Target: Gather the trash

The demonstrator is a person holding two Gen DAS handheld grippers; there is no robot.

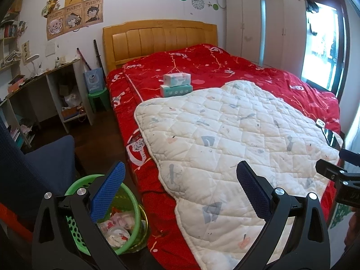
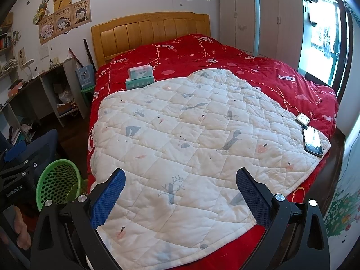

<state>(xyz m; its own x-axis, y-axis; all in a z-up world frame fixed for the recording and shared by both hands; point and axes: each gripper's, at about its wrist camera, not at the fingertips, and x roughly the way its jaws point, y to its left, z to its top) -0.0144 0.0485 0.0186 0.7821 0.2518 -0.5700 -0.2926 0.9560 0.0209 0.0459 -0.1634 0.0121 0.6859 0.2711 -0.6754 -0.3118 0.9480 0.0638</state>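
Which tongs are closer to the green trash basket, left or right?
Left. The left tongs hang right over the green basket, looking down on the trash inside. The right tongs sit over the white quilt, the basket off to their side.

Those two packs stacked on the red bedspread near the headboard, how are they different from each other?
The upper pack is mostly white with teal print, while the lower pack is solid teal with a row of white circles. The upper one looks shorter and sits on top; the lower one is longer and rests on the red bedspread. Both are boxy, soft-looking packs lying flat.
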